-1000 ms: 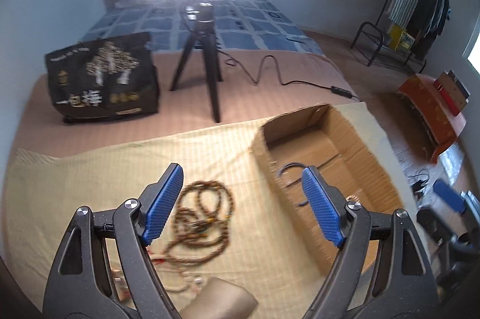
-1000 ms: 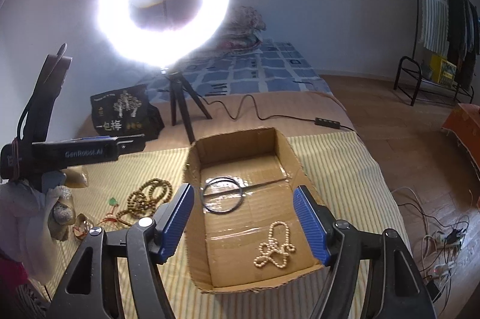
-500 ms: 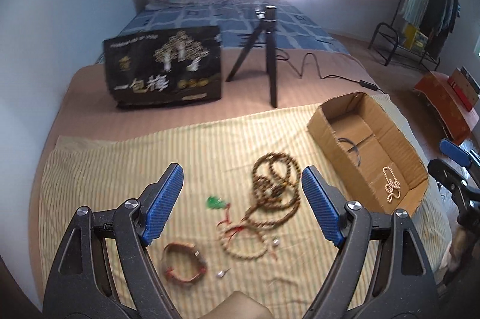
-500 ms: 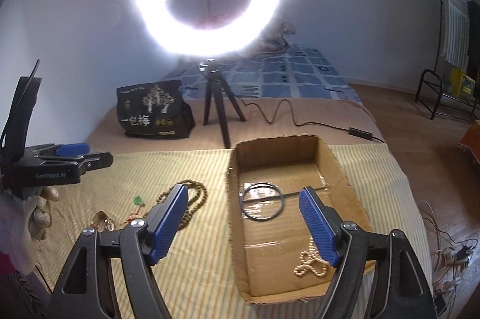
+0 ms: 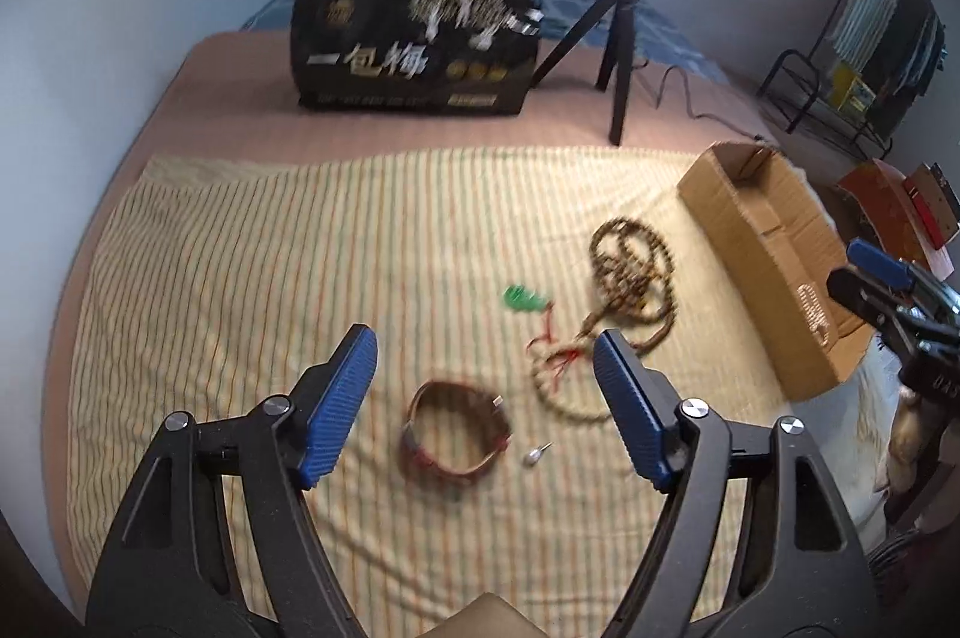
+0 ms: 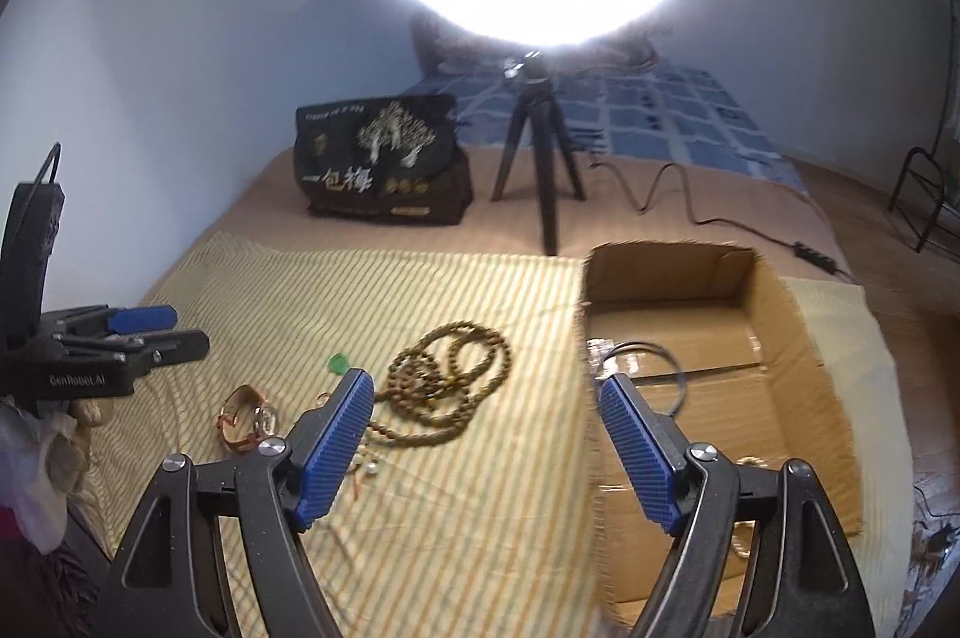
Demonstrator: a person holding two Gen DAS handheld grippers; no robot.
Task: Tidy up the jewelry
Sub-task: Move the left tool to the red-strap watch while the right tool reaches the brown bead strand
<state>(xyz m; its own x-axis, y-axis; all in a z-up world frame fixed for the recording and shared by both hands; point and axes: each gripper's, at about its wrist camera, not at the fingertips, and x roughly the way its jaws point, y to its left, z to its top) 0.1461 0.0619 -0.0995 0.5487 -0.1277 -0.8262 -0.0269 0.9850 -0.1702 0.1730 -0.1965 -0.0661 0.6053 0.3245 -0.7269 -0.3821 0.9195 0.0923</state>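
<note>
On the striped cloth (image 5: 270, 266) lie a brown bracelet (image 5: 456, 434), a long brown bead necklace (image 5: 630, 278), a green pendant (image 5: 522, 299) on red cord and a small silver piece (image 5: 534, 455). My left gripper (image 5: 486, 386) is open and empty, hovering above the bracelet. My right gripper (image 6: 486, 416) is open and empty, above the left wall of the cardboard box (image 6: 780, 338). The box holds a dark ring (image 6: 648, 368) and a pale bead string (image 6: 750, 464). The necklace (image 6: 450, 374) and bracelet (image 6: 246, 416) also show in the right wrist view.
A black printed bag (image 5: 414, 44) and a ring light on a tripod (image 5: 618, 56) stand behind the cloth. A cable (image 6: 690, 206) runs to the right. A clothes rack (image 5: 870, 56) stands at the far right. The other gripper (image 5: 888, 290) shows at the right edge.
My left gripper has swung left from the box to above the bracelet. My right gripper has shifted left from over the box to over its left wall. Both stay open.
</note>
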